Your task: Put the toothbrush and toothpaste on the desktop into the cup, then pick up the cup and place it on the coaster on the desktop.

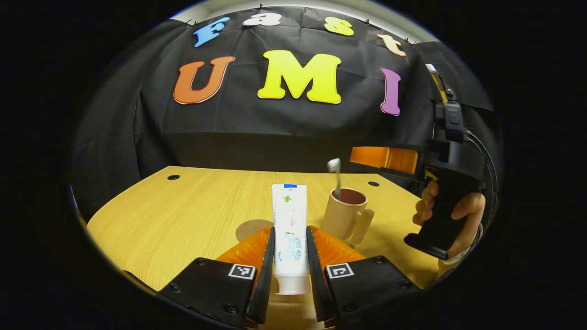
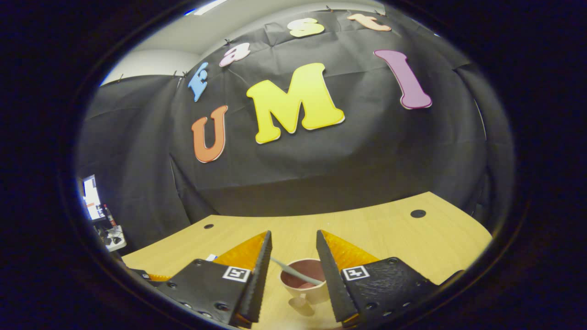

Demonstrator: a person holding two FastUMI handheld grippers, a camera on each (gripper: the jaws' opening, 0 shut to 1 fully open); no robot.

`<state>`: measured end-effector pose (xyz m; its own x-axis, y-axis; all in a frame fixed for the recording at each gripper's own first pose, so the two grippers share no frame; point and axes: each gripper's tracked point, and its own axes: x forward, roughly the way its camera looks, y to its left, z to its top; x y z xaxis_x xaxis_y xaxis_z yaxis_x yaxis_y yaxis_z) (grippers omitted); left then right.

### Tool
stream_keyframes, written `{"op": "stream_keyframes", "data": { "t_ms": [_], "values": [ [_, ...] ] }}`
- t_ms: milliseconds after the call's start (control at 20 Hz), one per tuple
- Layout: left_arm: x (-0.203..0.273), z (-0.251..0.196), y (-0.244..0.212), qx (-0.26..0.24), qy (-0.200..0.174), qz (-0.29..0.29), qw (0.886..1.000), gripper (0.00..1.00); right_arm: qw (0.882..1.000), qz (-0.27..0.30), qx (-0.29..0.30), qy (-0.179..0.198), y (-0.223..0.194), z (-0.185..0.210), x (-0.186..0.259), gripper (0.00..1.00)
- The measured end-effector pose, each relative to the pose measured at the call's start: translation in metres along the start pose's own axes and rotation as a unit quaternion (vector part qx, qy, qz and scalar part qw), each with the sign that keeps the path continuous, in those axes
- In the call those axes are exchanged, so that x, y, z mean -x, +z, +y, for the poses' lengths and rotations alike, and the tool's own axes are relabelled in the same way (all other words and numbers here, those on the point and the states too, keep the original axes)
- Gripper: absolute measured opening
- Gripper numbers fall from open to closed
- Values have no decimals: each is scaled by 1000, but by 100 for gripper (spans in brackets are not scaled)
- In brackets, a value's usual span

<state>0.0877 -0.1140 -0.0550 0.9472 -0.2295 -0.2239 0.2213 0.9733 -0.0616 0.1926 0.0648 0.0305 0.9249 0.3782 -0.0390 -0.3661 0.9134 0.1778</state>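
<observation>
My left gripper is shut on a white toothpaste tube, held upright with its cap toward me, above the wooden desk. Just right of it stands a beige cup with its handle facing me. A toothbrush leans inside the cup, bristles up. A round brown coaster lies on the desk, partly hidden behind my left finger. In the right gripper view, my right gripper hovers open over the cup, with the toothbrush handle showing inside. A hand holds that gripper above and right of the cup.
The desk has small cable holes at its back left and back right. Black cloth walls close the booth behind the desk. A cluttered shelf with a screen stands beyond the desk's left side.
</observation>
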Motion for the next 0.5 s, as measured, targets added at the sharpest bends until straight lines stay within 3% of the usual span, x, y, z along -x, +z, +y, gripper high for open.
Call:
{"op": "stream_keyframes", "data": {
  "t_ms": [150, 500],
  "values": [
    [-14, -17, 24, -1, -8, -26, 1000, 42, 999, -25, 23, -26, 8, -23, 28, 98],
    [-56, -56, 71, 23, -34, -82, 996, 42, 996, -41, 45, -64, -13, -69, 71, 95]
  ]
}}
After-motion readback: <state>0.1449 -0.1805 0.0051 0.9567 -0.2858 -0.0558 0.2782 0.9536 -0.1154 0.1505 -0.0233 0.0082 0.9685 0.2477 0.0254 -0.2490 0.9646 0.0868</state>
